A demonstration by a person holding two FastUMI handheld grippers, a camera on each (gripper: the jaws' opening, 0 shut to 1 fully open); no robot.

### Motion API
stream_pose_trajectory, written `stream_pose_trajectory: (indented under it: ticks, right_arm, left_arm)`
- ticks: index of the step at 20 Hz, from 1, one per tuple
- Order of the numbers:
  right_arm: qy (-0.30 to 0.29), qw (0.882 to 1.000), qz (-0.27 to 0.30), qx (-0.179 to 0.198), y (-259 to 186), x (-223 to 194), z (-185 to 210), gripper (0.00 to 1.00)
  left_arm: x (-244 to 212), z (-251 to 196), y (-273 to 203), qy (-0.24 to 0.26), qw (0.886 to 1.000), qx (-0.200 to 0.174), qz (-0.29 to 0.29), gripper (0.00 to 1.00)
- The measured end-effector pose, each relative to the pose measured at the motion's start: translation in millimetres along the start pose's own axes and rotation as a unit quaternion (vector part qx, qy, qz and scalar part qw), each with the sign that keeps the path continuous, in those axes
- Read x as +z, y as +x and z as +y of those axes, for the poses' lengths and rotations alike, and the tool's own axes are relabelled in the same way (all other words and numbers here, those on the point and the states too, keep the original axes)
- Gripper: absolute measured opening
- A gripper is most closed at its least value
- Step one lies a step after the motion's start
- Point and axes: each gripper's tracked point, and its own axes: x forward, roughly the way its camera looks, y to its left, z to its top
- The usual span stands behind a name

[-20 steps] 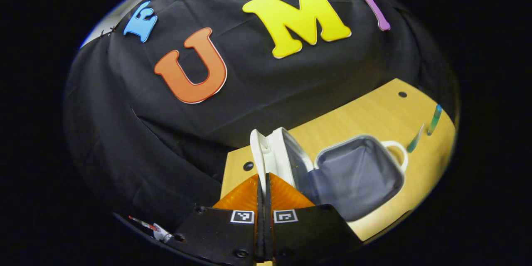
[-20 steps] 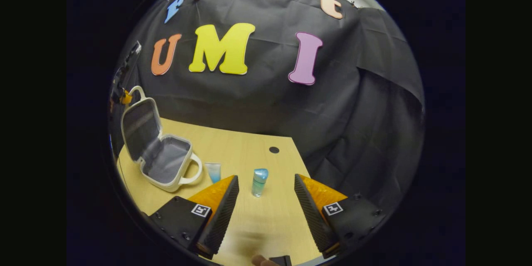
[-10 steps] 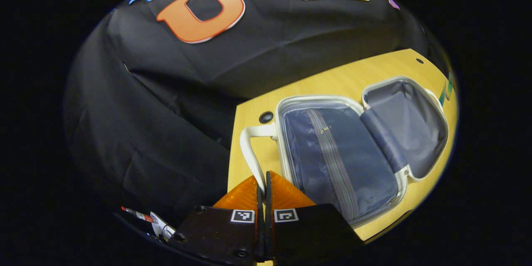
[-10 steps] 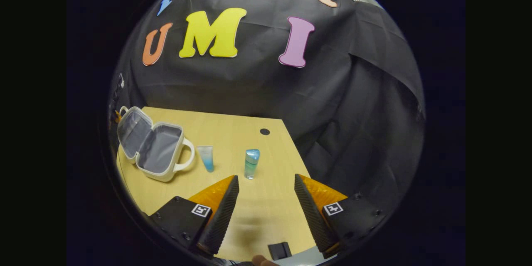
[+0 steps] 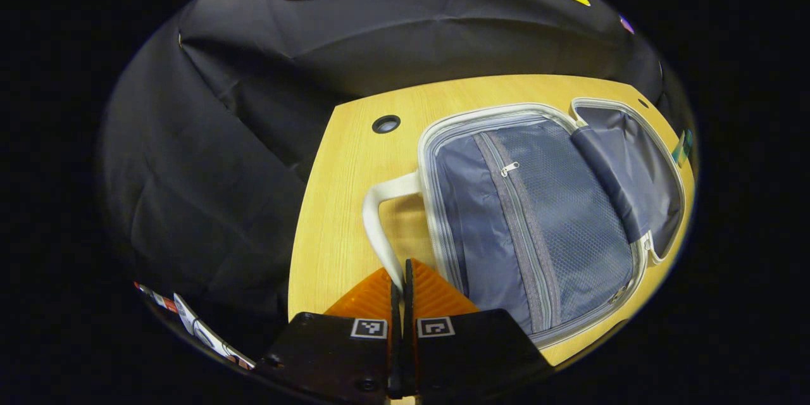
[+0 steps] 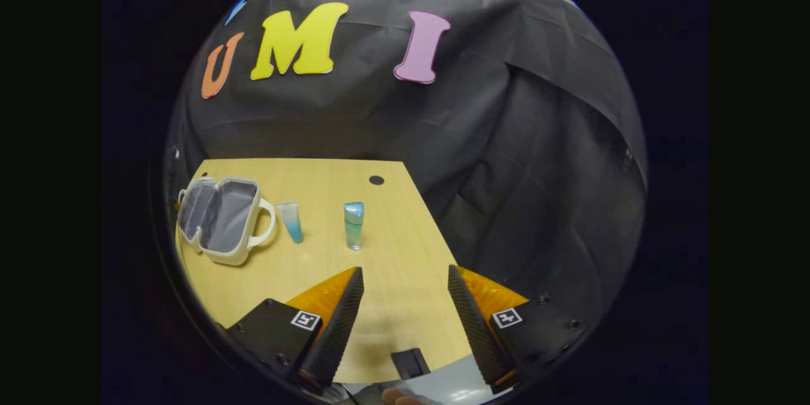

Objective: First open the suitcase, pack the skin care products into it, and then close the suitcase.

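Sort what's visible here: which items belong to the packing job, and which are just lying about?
Job items:
- suitcase, lying open; left gripper shut on its handle
- tube on the table
- bottle, upright
- right gripper, open

Lying about:
- small dark block at the table's near edge
- cable holes

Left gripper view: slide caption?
Left claw shut on the handle of the opened suitcase lying on the table.
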Motion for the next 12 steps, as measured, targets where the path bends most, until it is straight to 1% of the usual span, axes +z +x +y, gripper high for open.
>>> stream_pose_trajectory:
  ticks: [1,2,3,4,6,8,9,12]
  right_arm:
    - [0.004,1.0,0.002,0.001,0,-2,1,0.8]
    - [0.007,1.0,0.004,0.003,1,-4,1,0.8]
    - [0.01,1.0,0.003,0.005,2,-4,1,0.8]
    - [0.01,1.0,0.003,0.007,3,-4,1,0.8]
    - [0.013,1.0,-0.004,0.016,3,0,2,0.8]
    - [0.005,1.0,-0.011,0.028,7,3,4,0.8]
    - [0.0,0.999,-0.015,0.034,12,7,7,0.8]
    - [-0.013,0.998,-0.023,0.055,24,13,18,0.79]
  left_arm:
    - [1,-1,-2,-0.006,1.0,-0.006,-0.006,0.06]
    - [2,7,-2,-0.009,1.0,0.004,-0.017,0.08]
    - [2,16,-4,-0.015,0.999,0.019,-0.025,0.32]
    - [4,23,-13,-0.026,0.999,0.028,-0.034,0.31]
    - [12,19,-37,-0.04,0.997,0.022,-0.062,0.63]
    - [24,17,-59,-0.039,0.995,0.038,-0.087,0.94]
    - [33,12,-72,-0.037,0.993,0.042,-0.103,1.0]
    - [67,-26,-115,-0.022,0.987,0.031,-0.159,0.99]
